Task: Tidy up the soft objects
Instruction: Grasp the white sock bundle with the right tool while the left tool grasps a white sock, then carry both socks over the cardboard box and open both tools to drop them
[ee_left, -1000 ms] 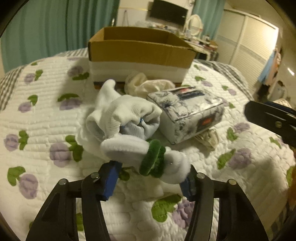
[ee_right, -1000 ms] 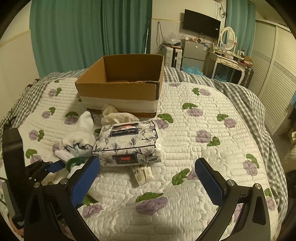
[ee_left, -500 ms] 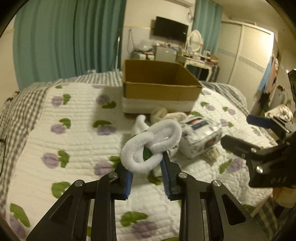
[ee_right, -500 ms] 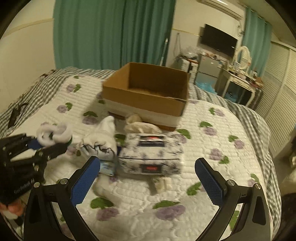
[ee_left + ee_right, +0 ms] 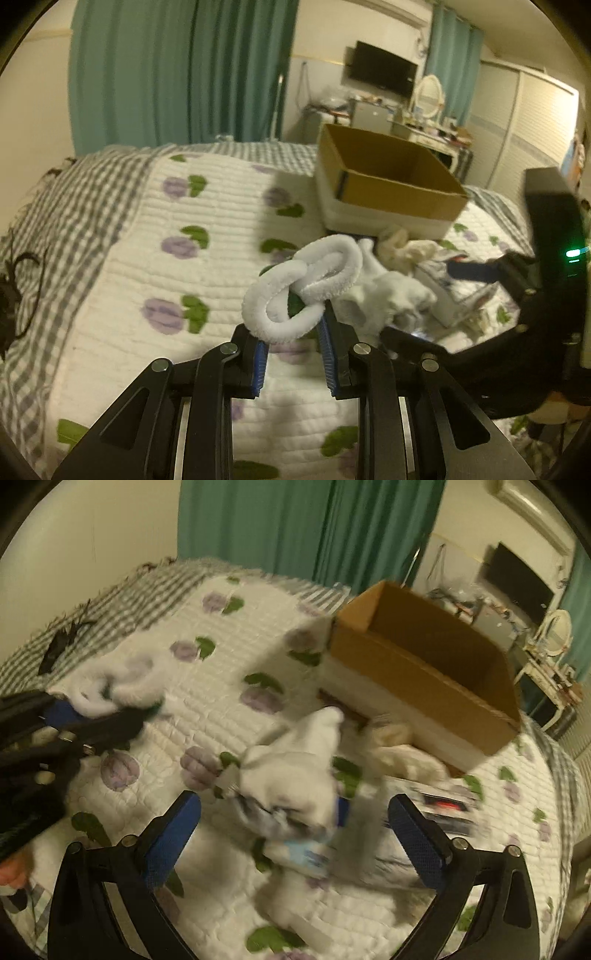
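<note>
My left gripper [image 5: 293, 363] is shut on a white fuzzy looped toy with a green band [image 5: 303, 286] and holds it above the quilted bed; the toy also shows at the left of the right wrist view [image 5: 114, 686]. My right gripper [image 5: 295, 834] is open, its blue pads either side of a white sock bundle [image 5: 291, 775] lying on the quilt. The same bundle shows in the left wrist view [image 5: 388, 295]. An open cardboard box [image 5: 388, 184] stands on the bed beyond, also seen from the right wrist [image 5: 424, 672].
A floral tissue pack [image 5: 443, 805] and a cream cloth [image 5: 402, 247] lie beside the box. The flowered quilt [image 5: 184, 258] spreads to the left. A black cable [image 5: 14, 291] lies at the bed's left edge. Curtains, a dresser and a TV are behind.
My left gripper has closed on the looped toy, lifted it off the sock pile and carried it left. My right gripper has swung left and down over the sock bundle, still open.
</note>
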Motion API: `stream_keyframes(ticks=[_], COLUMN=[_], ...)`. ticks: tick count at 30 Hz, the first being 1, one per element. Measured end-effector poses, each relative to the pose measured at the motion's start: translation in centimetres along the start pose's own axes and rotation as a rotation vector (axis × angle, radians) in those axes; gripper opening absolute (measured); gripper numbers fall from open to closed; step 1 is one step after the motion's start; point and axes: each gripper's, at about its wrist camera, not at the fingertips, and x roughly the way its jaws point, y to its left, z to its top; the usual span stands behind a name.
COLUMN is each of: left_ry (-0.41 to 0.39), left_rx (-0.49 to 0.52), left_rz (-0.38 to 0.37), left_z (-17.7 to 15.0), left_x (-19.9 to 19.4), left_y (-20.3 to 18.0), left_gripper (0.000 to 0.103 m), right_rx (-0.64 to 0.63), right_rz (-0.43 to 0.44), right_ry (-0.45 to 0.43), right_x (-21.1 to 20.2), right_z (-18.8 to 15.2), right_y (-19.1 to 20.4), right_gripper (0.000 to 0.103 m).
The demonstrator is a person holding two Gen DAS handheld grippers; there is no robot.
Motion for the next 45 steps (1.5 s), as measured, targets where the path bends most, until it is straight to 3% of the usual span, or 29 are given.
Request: stream_keyframes(ticks=[5, 7, 16, 27, 34, 40, 45], left_ry=[-0.006, -0.011, -0.086, -0.222, -0.217, -0.179, -0.110], left_rx=[0.004, 0.008, 0.097, 0.194, 0.228, 0.279, 0.282], left_rz=[-0.014, -0.017, -0.004, -0.043, -0.065, -0.035, -0.030], left_z=[-0.2, -0.2, 1.6, 8.7, 13.4, 16.4, 17.2], left_x=[-0.1, -0.4, -4.1, -5.9, -0.5, 7.1, 13.0], left_y=[0.1, -0.1, -3.5, -8.4, -10.4, -11.6, -11.8], left_gripper=[0.024, 0.024, 0.024, 0.024, 0.024, 0.024, 0.025], right_rx=[0.014, 0.020, 0.061, 0.123, 0.152, 0.198, 0.259], right_rz=[0.010, 0.004, -0.017, -0.085, -0.132, -0.150, -0.122], right_ry=[0.072, 0.069, -0.075, -0.302, -0.349, -0.329, -0.290], right_x=[3.3, 3.2, -3.2, -12.4, -12.5, -7.9, -2.3], right_z=[0.2, 0.0, 0.2, 4.6, 9.1, 12.2, 11.8], right_y=[0.6, 0.5, -1.1, -6.7, -11.5, -16.3, -19.6], right_gripper=[0.064, 0.057, 0.052, 0.051, 0.051, 0.051, 0.051])
